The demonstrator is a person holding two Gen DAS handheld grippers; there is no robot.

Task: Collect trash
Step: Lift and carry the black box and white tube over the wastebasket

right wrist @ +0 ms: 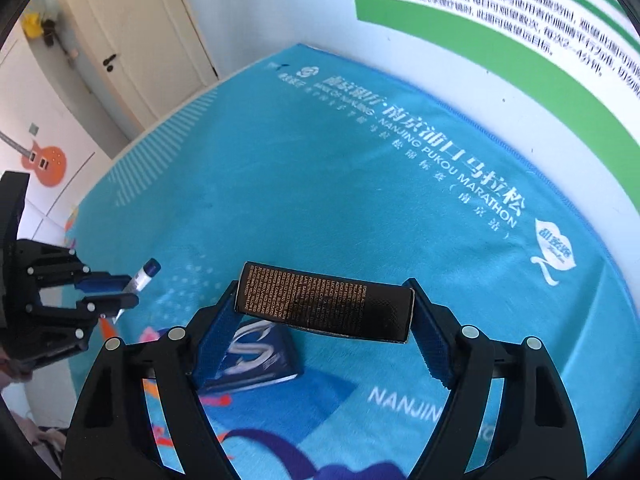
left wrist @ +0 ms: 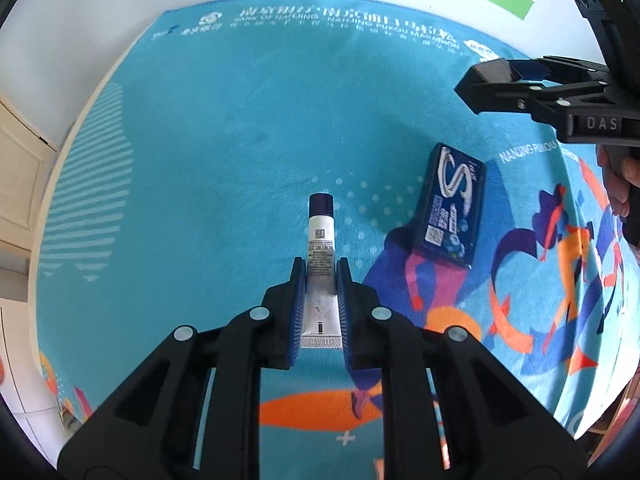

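Observation:
My left gripper is shut on a white tube with a dark blue cap, which points away from me above the blue towel. It also shows in the right wrist view, held by the left gripper. My right gripper is shut on a long black box with gold print, held crosswise above the towel. The right gripper shows in the left wrist view at upper right. A dark blue gum pack lies flat on the towel, below the right gripper.
The blue marathon towel covers the table. A white wall with a green-edged poster stands behind it. A door and an orange guitar decoration are at far left. A hand holds the right gripper.

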